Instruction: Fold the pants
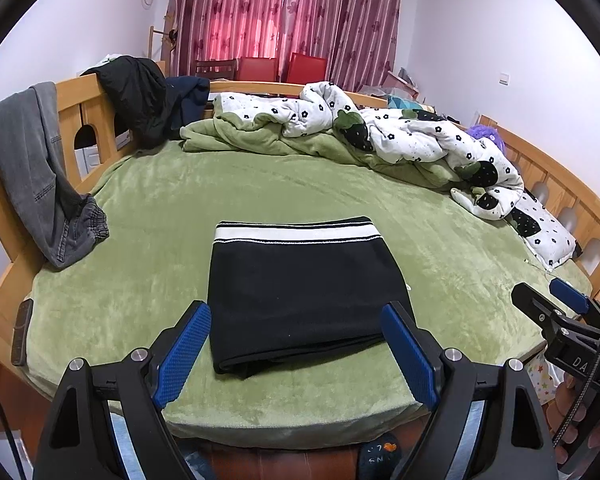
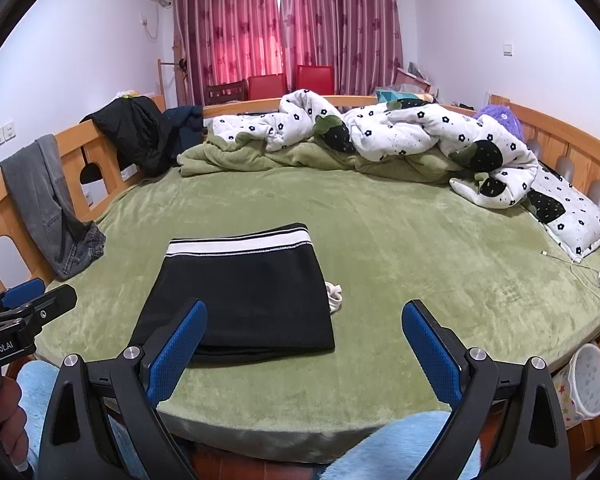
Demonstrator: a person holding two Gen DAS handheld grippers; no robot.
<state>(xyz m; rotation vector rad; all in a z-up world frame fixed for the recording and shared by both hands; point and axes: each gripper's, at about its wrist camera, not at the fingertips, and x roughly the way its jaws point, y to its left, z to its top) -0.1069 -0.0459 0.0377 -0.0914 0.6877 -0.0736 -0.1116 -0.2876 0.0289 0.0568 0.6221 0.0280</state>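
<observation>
The black knit pants with a white-striped waistband [image 1: 300,292] lie folded into one flat rectangle on the green plush bed [image 1: 160,208], waistband at the far edge. The left gripper [image 1: 296,356] hovers at their near edge, its two blue-padded fingers [image 1: 184,356] spread wide and touching nothing. The right gripper [image 2: 304,356] stands just right of the pants' near corner, its fingers equally wide and empty. One grey pair of jeans [image 1: 40,172] hangs over the wooden rail [image 1: 80,92] at left.
</observation>
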